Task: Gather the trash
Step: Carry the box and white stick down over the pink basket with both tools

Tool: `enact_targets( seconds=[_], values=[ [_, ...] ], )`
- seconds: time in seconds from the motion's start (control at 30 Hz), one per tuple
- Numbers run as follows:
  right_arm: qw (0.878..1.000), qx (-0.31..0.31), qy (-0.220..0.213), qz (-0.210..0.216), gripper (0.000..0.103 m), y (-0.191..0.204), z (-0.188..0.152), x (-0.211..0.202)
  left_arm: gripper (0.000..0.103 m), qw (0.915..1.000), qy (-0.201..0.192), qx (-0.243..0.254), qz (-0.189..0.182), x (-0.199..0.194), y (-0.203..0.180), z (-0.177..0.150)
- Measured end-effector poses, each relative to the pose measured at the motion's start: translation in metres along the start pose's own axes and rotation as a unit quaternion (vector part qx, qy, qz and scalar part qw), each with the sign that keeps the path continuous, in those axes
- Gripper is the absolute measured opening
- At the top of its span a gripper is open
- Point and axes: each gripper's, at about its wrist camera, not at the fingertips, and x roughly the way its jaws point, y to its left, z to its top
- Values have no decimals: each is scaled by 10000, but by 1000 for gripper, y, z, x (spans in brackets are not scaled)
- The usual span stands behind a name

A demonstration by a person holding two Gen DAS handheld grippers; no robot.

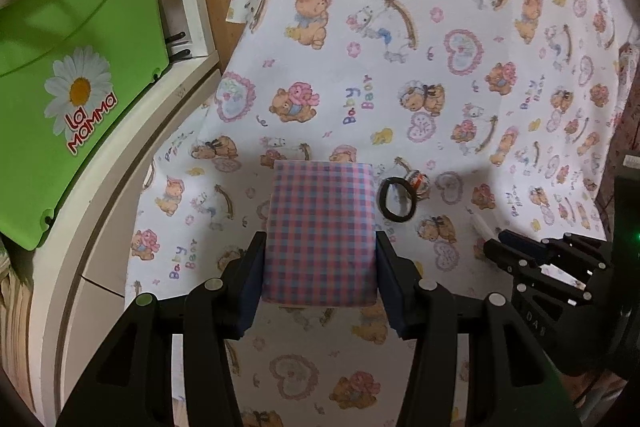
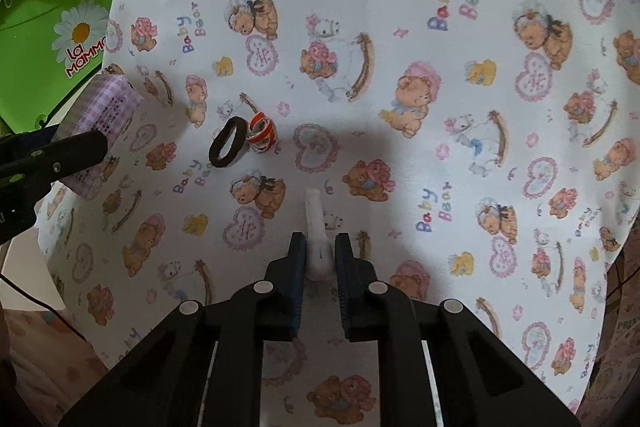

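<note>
A bear-printed cloth [image 1: 460, 75] covers the worktop. At the left wrist view's upper left stands a green bin [image 1: 76, 39]; its inside cannot be seen, and the right wrist view shows only its corner. The left gripper [image 1: 320, 251] has its jaws half open, clamped on a checked tissue pack [image 1: 320, 227]. Only the right wrist view shows the right gripper [image 2: 320, 259] narrowly pinching a white stick-like scrap [image 2: 316, 227] at lower centre. A black ring [image 2: 227, 143] touches an orange-and-white scrap [image 2: 262, 133].

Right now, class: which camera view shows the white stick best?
The right wrist view: the white stick lies centred between the right gripper's pads, nearly full length on the cloth. The left wrist view shows only a short white end poking beyond that gripper at the right edge.
</note>
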Motion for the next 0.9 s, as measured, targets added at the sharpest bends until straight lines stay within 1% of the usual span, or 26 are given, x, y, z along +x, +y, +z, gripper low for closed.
enact_targets(
  seconds=[0.1, 0.23, 0.33, 0.43, 0.5, 0.6, 0.7, 0.77, 0.9],
  values=[
    [9999, 125, -49, 92, 16, -2, 0, -9, 50, 9999, -43, -71, -98, -9, 0, -5],
    [9996, 140, -161, 166, 16, -4, -4, -23, 50, 9998, -191, -30, -111, -26, -5, -11],
    [9994, 84, -284, 188, 16, -2, -9, -38, 50, 9994, -318, -28, -156, -45, -7, -18],
    [9985, 267, -324, 356, 16, -6, -17, -54, 50, 9986, -513, 62, -103, -68, -11, -31],
    [9974, 415, -382, 441, 16, -9, -26, -68, 50, 9986, -513, 142, -74, -77, -13, -38],
    [9966, 374, -519, 519, 16, -4, -33, -92, 50, 9983, -548, 153, -85, -94, -14, -45],
    [9950, 403, -666, 622, 16, 1, -41, -118, 50, 9981, -571, 214, 58, -109, -16, -51],
    [9934, 433, -750, 746, 16, 7, -45, -135, 50, 9981, -549, 270, 106, -116, -19, -56],
    [9886, 612, -909, 1035, 16, 13, -64, -166, 50, 9984, -462, 264, 163, -124, -24, -69]
  ],
)
